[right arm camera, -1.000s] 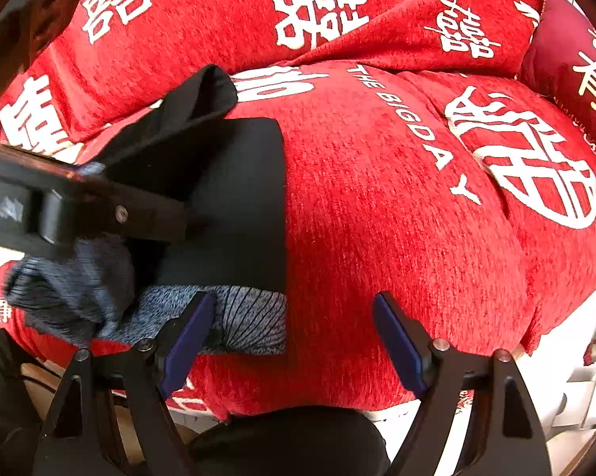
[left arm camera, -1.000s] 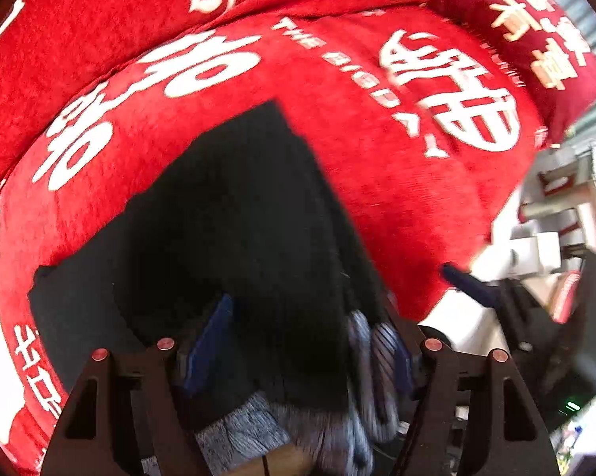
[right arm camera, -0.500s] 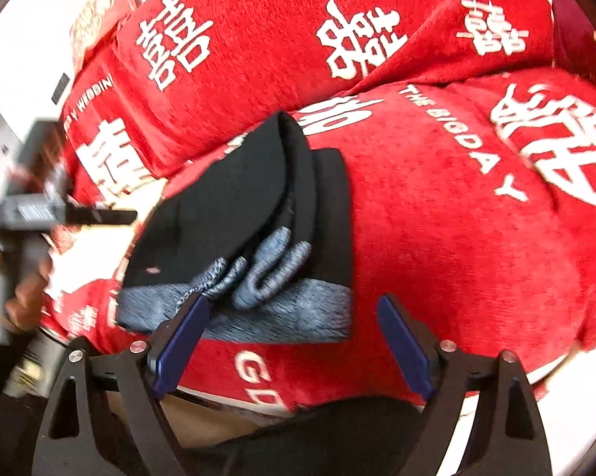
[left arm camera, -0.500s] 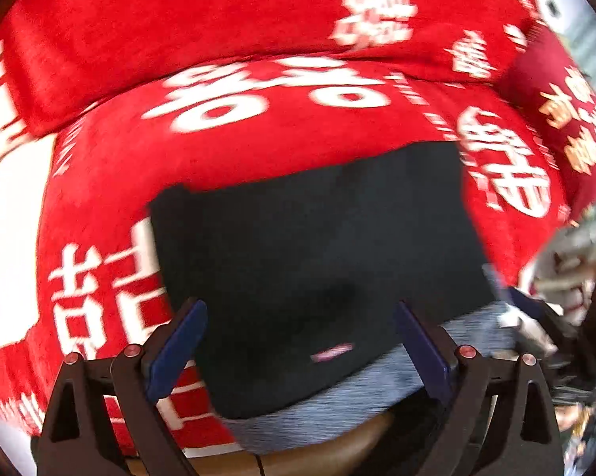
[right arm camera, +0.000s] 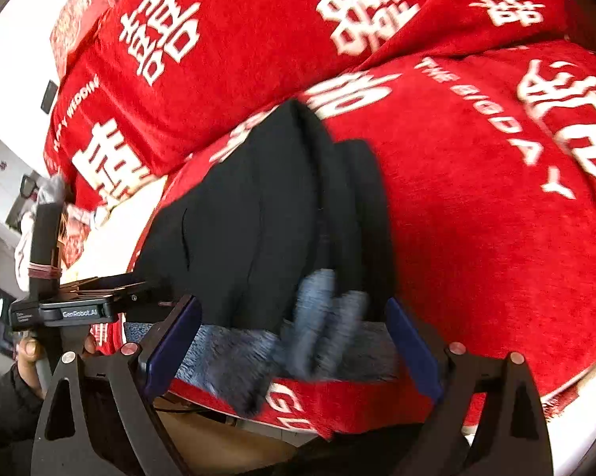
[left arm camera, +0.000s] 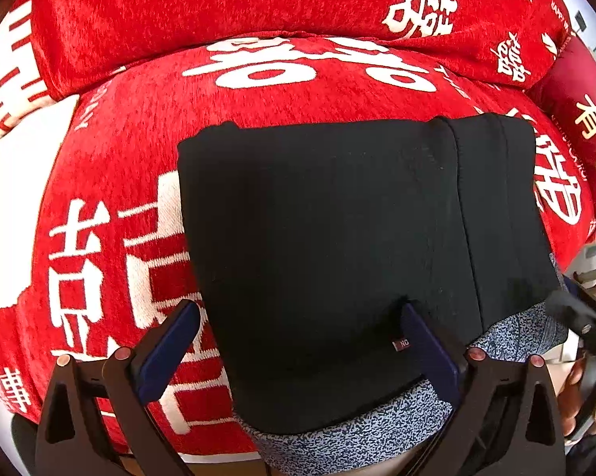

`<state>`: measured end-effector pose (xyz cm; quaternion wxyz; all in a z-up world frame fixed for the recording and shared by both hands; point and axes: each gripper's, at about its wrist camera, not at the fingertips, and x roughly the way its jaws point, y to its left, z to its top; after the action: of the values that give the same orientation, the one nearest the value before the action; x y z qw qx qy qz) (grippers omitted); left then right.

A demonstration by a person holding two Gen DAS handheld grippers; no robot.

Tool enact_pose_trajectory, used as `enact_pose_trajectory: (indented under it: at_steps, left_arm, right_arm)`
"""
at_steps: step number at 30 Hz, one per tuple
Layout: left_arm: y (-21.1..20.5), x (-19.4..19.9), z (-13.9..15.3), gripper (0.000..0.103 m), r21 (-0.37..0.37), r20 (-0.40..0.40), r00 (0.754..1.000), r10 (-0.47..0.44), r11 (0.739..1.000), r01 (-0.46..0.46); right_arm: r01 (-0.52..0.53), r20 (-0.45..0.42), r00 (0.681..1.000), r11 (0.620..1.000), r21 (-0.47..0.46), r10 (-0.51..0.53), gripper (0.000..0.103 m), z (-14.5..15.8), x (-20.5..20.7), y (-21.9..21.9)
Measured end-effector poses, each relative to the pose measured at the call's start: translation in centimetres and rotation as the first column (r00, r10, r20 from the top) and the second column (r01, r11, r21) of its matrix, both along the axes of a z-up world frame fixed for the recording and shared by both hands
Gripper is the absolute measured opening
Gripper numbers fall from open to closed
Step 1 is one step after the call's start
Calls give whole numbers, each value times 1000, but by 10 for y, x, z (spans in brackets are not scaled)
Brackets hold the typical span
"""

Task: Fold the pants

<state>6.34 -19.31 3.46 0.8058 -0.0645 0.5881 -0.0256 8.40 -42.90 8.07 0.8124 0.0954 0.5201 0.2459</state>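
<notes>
Black pants with a blue-grey speckled waistband lie folded in a flat stack on the red cushion. My left gripper is open and empty, just above the near edge of the stack. In the right wrist view the same pants show stacked layers with waistband ends bunched at the front edge. My right gripper is open and empty, close over that waistband. The left gripper's body shows at the left there.
The seat is covered in red cloth with white characters; a red back cushion rises behind. A dark red pillow lies at the right. The cushion's front edge drops off below the pants.
The left gripper let go of the pants, opened and drew back; the pants now lie flat and folded. The right gripper moved closer to the waistband edge.
</notes>
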Motion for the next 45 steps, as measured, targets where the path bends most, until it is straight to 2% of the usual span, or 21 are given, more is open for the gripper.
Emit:
enact_pose_trajectory:
  at_steps: [1, 3, 5, 6, 9, 13, 16, 17, 19, 23, 25, 27, 28, 29, 30, 34, 36, 39, 42, 43, 45]
  left_arm:
    - [1, 0, -1, 102, -7, 0, 1000, 2, 1000, -2]
    - [3, 0, -3, 102, -18, 0, 1000, 5, 1000, -5]
    - [4, 0, -4, 102, -32, -1, 1000, 7, 999, -7]
    - [4, 0, -4, 102, -38, -3, 1000, 8, 999, -8]
    - [5, 0, -3, 102, -58, -1, 1000, -4, 998, 3]
    - [1, -3, 1, 102, -45, 15, 999, -30, 999, 31]
    - [-2, -2, -5, 102, -47, 4, 999, -40, 998, 40]
    - [-1, -1, -9, 102, -56, -4, 999, -32, 998, 32]
    - [3, -1, -10, 102, -78, -7, 1000, -24, 997, 23]
    - [6, 0, -11, 102, -96, -11, 1000, -17, 995, 16]
    - [6, -1, -11, 102, -99, -8, 1000, -15, 995, 14]
    - [8, -1, -13, 102, -112, -10, 1000, -11, 994, 10]
    - [9, -1, -14, 102, -119, -13, 1000, -9, 993, 7]
    - [11, -1, -14, 102, -130, -19, 1000, -5, 991, 2]
    - [12, -1, -13, 102, -133, -21, 1000, 0, 991, -2]
    - [16, -2, -5, 102, -127, 10, 1000, 27, 992, -25]
    - [18, 0, -8, 102, -126, 2, 999, 33, 992, -32]
    - [22, 0, -17, 102, -154, -28, 999, 42, 987, -45]
    - [28, 2, -11, 102, -157, -27, 998, 53, 986, -57]
    - [31, 3, -7, 102, -147, -18, 998, 63, 987, -65]
    - [41, 8, 6, 102, -148, 22, 995, 98, 985, -94]
  right_arm:
    - [-15, 28, 999, 1000, -24, 16, 84, 3, -3, 7]
    - [-57, 56, 997, 994, -89, 62, 48, 7, -8, 23]
    - [-45, 61, 997, 986, -160, 55, 34, 7, -8, 31]
    - [-40, 58, 997, 986, -160, 50, 29, 8, -8, 30]
    - [-22, 71, 997, 992, -124, 31, 25, 20, -12, 23]
    - [21, 100, 995, 994, -111, -10, 25, 22, -23, 13]
    - [83, 13, 997, 993, -80, -82, 27, -4, -15, 0]
    - [99, -19, 995, 993, -63, -100, 32, -12, -12, -4]
    - [107, -26, 994, 993, -42, -108, 32, -12, -10, -8]
    - [58, 34, 998, 988, -146, -53, 34, -3, -14, 9]
    - [62, 21, 998, 986, -153, -60, 39, -5, -11, 10]
    - [80, -1, 997, 989, -122, -80, 42, -9, -8, 8]
    - [84, 0, 996, 990, -111, -85, 42, -10, -7, 7]
    - [85, 14, 996, 991, -99, -83, 29, -6, -8, 8]
    - [83, 24, 996, 993, -84, -82, 25, -2, -9, 9]
    - [107, 66, 992, 993, -51, -104, 23, 10, -14, 7]
    - [140, 27, 990, 990, -35, -139, 23, -3, -11, 0]
    - [152, -19, 988, 988, -28, -153, 28, -18, -9, -5]
    - [156, -24, 987, 985, -66, -158, 42, -5, -5, -6]
    - [170, 19, 985, 979, -113, -169, 44, 4, -5, -5]
    - [186, 172, 973, 962, -202, -152, 57, 31, -6, 2]
